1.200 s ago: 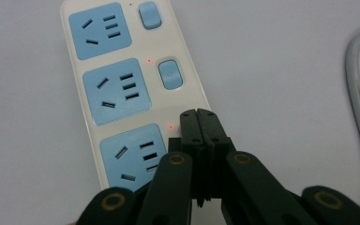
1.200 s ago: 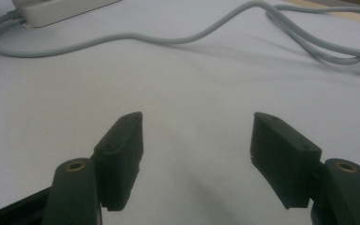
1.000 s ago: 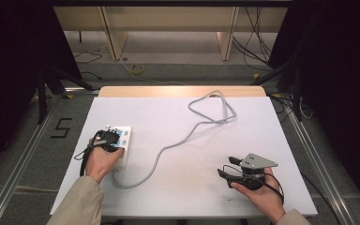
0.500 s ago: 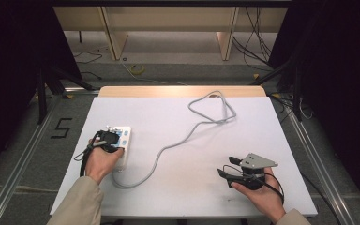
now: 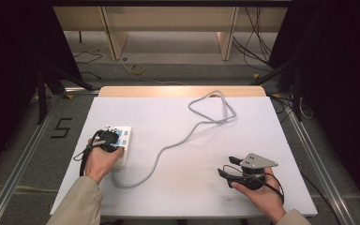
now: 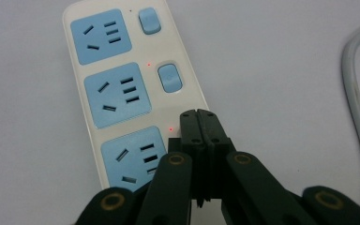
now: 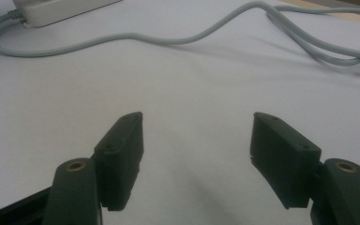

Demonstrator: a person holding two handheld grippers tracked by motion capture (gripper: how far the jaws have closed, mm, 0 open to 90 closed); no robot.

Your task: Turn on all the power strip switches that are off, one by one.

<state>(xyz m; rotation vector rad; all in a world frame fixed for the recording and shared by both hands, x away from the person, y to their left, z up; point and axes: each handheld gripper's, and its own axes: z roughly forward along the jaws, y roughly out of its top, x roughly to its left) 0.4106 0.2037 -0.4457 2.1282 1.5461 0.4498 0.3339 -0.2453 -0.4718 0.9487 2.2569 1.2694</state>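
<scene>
High view: I see the white plastic power strip with blue sockets (image 5: 121, 140) lying on the pale tabletop (image 5: 178, 187), near its left edge. My left gripper (image 5: 115, 144) sits on top of the strip, tips down on it. The strip's grey round cable (image 5: 178, 140) leaves the strip's near end, curves away to the right and loops well beyond the strip toward the table's far side. My right gripper (image 5: 224, 172) rests on the table well to the right of the strip, apart from the cable.

Left gripper view: jaws clenched together, nothing between them. The tips (image 6: 200, 123) press on the strip (image 6: 117, 93) at its right margin, just below the second blue rocker switch (image 6: 169, 78) and beside a small red light (image 6: 170, 129).

Right gripper view: jaws released, wide apart, bare table between them (image 7: 197, 140). The strip's corner (image 7: 61, 10) lies far off at upper left.
</scene>
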